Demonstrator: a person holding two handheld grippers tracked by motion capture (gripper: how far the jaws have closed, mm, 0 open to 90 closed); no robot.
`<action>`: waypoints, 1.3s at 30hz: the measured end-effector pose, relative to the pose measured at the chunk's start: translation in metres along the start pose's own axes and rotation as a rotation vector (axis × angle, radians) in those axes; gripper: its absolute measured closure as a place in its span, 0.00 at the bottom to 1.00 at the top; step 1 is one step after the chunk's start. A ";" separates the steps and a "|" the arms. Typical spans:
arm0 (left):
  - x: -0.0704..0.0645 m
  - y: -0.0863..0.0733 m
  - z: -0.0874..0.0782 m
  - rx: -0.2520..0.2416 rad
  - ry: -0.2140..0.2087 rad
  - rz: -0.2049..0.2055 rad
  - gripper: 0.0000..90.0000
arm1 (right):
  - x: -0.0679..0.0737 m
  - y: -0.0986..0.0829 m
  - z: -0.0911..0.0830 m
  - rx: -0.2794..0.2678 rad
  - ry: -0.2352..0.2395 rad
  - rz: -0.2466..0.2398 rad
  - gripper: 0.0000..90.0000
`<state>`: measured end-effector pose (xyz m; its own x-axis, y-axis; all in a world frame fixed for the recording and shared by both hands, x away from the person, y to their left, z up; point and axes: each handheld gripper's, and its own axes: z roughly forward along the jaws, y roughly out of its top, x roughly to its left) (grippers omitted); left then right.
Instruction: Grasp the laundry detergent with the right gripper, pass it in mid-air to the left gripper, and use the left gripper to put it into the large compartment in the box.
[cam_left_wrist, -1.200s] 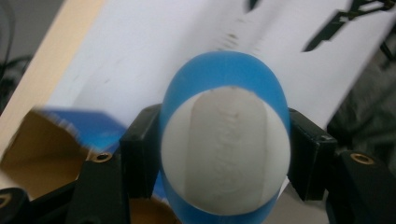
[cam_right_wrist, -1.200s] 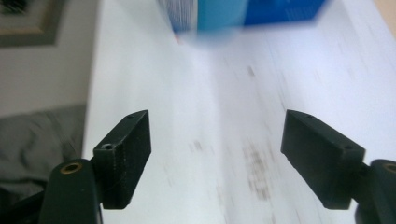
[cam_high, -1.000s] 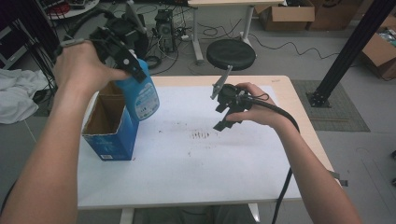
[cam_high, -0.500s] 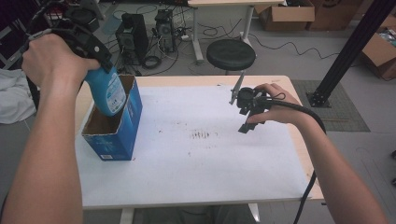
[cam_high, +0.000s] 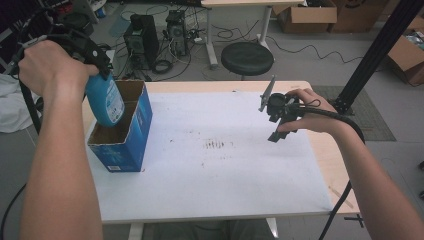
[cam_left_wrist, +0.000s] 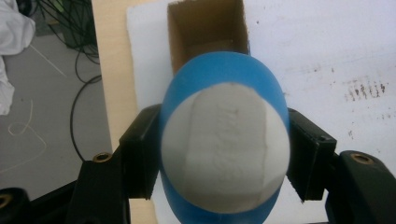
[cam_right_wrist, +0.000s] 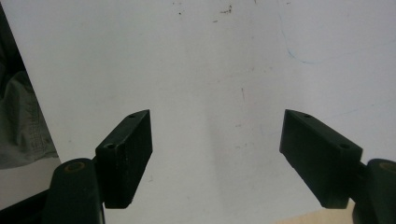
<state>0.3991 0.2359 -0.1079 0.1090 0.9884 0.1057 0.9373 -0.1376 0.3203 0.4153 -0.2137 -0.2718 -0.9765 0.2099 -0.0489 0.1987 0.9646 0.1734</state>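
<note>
— How will that blue bottle (cam_high: 104, 101) handle?

— Rigid plastic, smooth and rounded, so probably slippery; likely some weight. The left gripper (cam_left_wrist: 224, 154) clamps its sides near the base, hanging it over the open cardboard box (cam_high: 122, 131) at the desk's (cam_high: 225, 170) left edge.

— And the count?

— One bottle, one box, two grippers. The right gripper (cam_right_wrist: 217, 154) hovers spread wide, holding nothing.

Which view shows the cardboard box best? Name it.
The high view: the box stands whole at the table's left side, open top up, the blue bottle above it. The left gripper view gives just its opening beyond the bottle.
</note>
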 end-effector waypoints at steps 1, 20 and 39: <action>0.000 -0.001 0.002 0.001 -0.003 -0.003 0.43 | 0.001 -0.001 0.000 0.005 -0.002 0.004 0.28; -0.002 -0.015 0.079 0.060 -0.020 -0.037 0.43 | 0.007 -0.005 0.000 0.014 -0.011 0.003 0.30; -0.011 -0.029 0.146 0.140 -0.007 -0.042 0.43 | 0.003 -0.011 0.005 0.018 -0.013 0.014 0.30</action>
<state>0.4188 0.2382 -0.2561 0.0705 0.9936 0.0877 0.9780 -0.0861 0.1898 0.4101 -0.2229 -0.2793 -0.9724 0.2254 -0.0594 0.2140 0.9643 0.1562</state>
